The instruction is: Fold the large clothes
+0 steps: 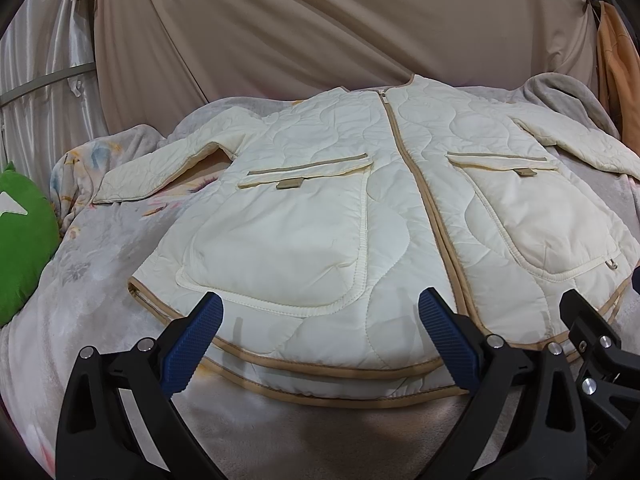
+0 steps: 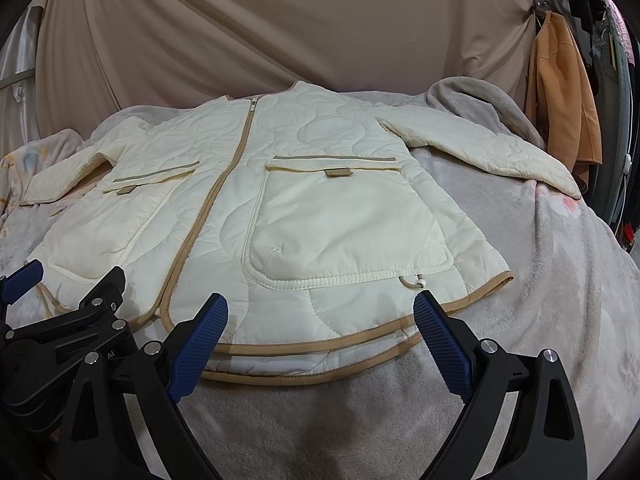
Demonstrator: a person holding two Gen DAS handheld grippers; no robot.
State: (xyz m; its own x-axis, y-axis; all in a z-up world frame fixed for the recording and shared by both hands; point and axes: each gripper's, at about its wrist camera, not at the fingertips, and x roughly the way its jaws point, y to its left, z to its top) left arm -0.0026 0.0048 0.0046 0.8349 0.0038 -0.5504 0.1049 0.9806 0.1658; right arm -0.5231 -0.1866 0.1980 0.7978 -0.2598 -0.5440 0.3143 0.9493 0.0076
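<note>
A cream quilted jacket [image 1: 320, 200] with tan trim lies flat and zipped on a grey blanket, sleeves spread out to both sides; it also fills the right wrist view [image 2: 304, 208]. My left gripper [image 1: 320, 312] is open and empty, hovering just above the hem on the jacket's left half. My right gripper [image 2: 320, 312] is open and empty over the hem on the right half, below the right pocket. Each gripper shows at the edge of the other's view: the right one in the left wrist view [image 1: 592, 340], the left one in the right wrist view [image 2: 72, 320].
The grey blanket [image 2: 540, 300] covers the bed. A green cushion [image 1: 24, 240] lies at the left. A beige drape [image 1: 320, 28] hangs behind. An orange garment [image 2: 560, 100] hangs at the far right. A rumpled grey blanket fold [image 2: 472, 96] sits behind the right sleeve.
</note>
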